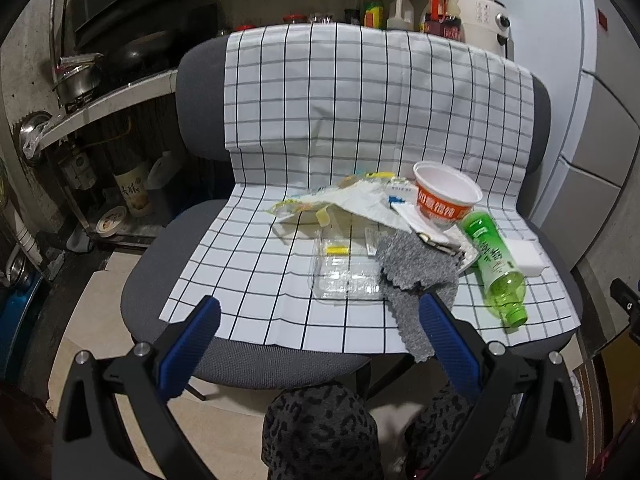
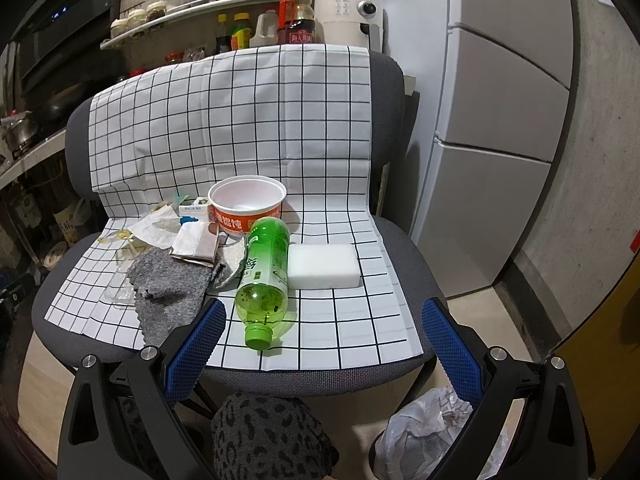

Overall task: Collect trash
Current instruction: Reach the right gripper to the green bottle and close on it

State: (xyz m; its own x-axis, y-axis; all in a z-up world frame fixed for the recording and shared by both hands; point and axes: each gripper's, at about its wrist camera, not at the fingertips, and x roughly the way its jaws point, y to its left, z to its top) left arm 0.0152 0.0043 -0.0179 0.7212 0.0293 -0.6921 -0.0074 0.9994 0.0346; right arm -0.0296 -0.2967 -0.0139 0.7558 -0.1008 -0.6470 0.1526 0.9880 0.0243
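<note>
Both grippers' blue fingers (image 1: 208, 320) (image 2: 440, 320) wide apart and empty before a kitchen chair (image 2: 400, 80) under checked cloth (image 1: 320, 100).

From my feed, little was legible. The orange band on the paper bowl (image 2: 247, 210) carried white Chinese characters, ending in 馄饨. The green bottle (image 2: 264, 266) had white Chinese lettering I could not read. A dark sauce jug (image 2: 296, 20) bore a red label, unreadable.

Grid-patterned cloth (image 2: 248, 120) draped over grey chair (image 2: 390, 92), fridge (image 2: 500, 120) and condiment shelf (image 2: 192, 4) behind
</note>
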